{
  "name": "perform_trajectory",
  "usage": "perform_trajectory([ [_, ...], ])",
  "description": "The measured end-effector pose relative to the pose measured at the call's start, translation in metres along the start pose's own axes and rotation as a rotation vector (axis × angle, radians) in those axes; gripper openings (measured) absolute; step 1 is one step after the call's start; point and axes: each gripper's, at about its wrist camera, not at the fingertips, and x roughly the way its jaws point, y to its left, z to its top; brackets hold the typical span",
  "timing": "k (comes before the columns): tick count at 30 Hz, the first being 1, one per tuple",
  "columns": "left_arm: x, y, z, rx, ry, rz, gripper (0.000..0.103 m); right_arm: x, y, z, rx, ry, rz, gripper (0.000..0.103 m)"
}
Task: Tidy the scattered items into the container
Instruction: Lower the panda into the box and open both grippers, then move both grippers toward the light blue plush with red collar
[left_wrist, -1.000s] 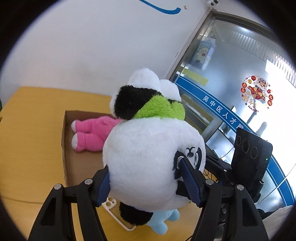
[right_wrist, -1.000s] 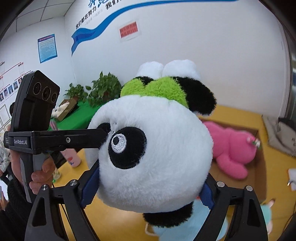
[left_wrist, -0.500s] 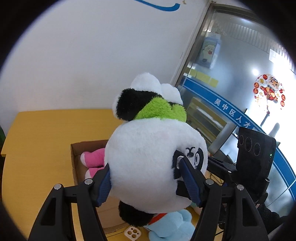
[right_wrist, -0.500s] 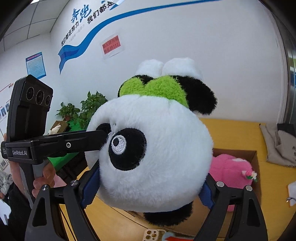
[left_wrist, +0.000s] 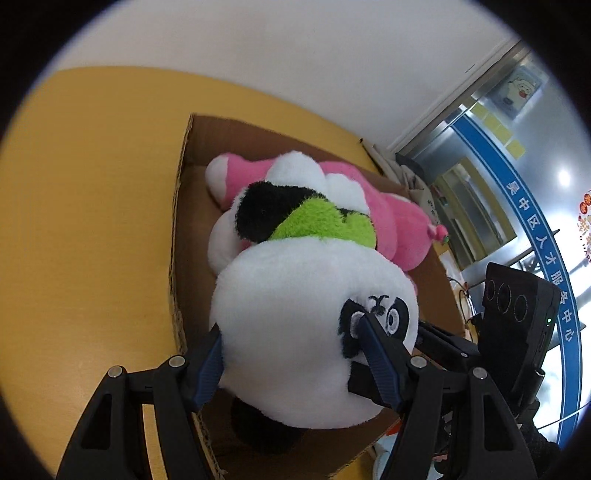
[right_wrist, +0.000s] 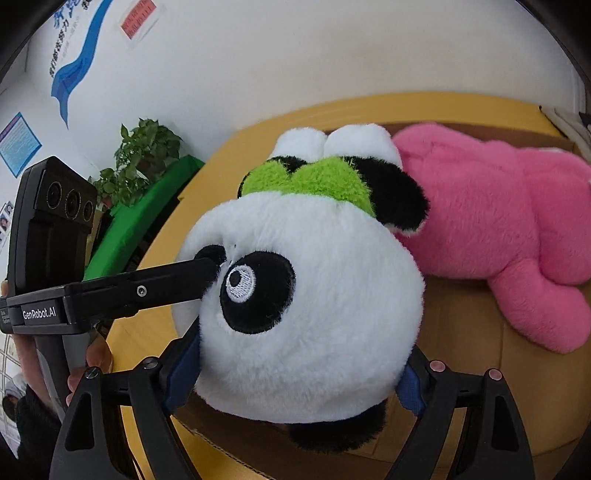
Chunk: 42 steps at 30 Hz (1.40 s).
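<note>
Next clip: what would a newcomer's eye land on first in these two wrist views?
The big plush panda fills both views, its head clamped between the left gripper and the right gripper, whose jaws are closing on it. It hangs over the open cardboard box on the yellow table. Just behind it, a bright pink plush lies inside the box.

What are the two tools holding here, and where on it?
Both grip the panda plush by its round white head: the left tool across the head and face, the right tool, jaws closing, across its lower sides.
</note>
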Motion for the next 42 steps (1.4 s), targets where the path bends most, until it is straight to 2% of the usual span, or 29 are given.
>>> perform_trajectory([
  [5, -0.005, 0.007, -0.015, -0.038, -0.022, -0.031, 0.068, 0.007, 0.010, -0.008, -0.031, 0.026, -0.022, 0.090],
  [8, -0.008, -0.003, -0.020, -0.016, -0.013, 0.011, 0.068, 0.009, 0.009, -0.010, -0.032, 0.051, -0.028, 0.090],
  [10, -0.013, -0.013, -0.023, 0.008, -0.009, 0.057, 0.068, 0.008, 0.008, -0.014, -0.023, 0.075, -0.003, 0.090],
  [12, -0.021, -0.012, -0.028, 0.023, -0.001, 0.089, 0.068, 0.008, 0.009, -0.017, -0.015, 0.113, 0.026, 0.095],
  [14, -0.028, -0.011, -0.032, -0.009, -0.008, 0.101, 0.069, 0.005, 0.010, -0.021, -0.026, 0.121, 0.019, 0.100],
  [16, -0.040, -0.013, -0.037, -0.041, -0.032, 0.139, 0.067, -0.006, 0.009, -0.023, -0.043, 0.095, 0.010, 0.101],
  [18, -0.054, -0.023, -0.042, -0.029, -0.076, 0.165, 0.067, -0.032, 0.010, -0.024, -0.078, 0.023, -0.023, 0.101],
  [20, -0.076, -0.041, -0.051, 0.001, -0.152, 0.189, 0.067, -0.065, 0.010, -0.029, -0.119, -0.049, -0.065, 0.103],
  [21, -0.087, -0.051, -0.057, 0.016, -0.191, 0.194, 0.070, -0.081, 0.011, -0.032, -0.141, -0.079, -0.089, 0.103],
  [23, -0.105, -0.073, -0.070, 0.046, -0.258, 0.213, 0.072, -0.116, 0.010, -0.045, -0.199, -0.138, -0.166, 0.103],
  [24, -0.110, -0.085, -0.076, 0.067, -0.287, 0.238, 0.079, -0.131, 0.011, -0.054, -0.238, -0.162, -0.209, 0.103],
  [27, -0.114, -0.122, -0.108, 0.125, -0.364, 0.314, 0.080, -0.172, 0.003, -0.088, -0.329, -0.217, -0.329, 0.103],
  [29, -0.109, -0.141, -0.124, 0.146, -0.374, 0.312, 0.080, -0.196, -0.011, -0.108, -0.306, -0.235, -0.376, 0.103],
  [32, -0.100, -0.163, -0.146, 0.142, -0.394, 0.311, 0.080, -0.223, -0.027, -0.126, -0.228, -0.251, -0.383, 0.103],
  [34, -0.094, -0.173, -0.157, 0.133, -0.379, 0.268, 0.080, -0.233, -0.030, -0.134, -0.195, -0.250, -0.379, 0.103],
  [36, -0.091, -0.178, -0.167, 0.120, -0.365, 0.230, 0.080, -0.246, -0.032, -0.140, -0.184, -0.260, -0.377, 0.103],
  [42, -0.085, -0.193, -0.180, 0.117, -0.338, 0.215, 0.080, -0.261, -0.025, -0.146, -0.185, -0.280, -0.375, 0.103],
])
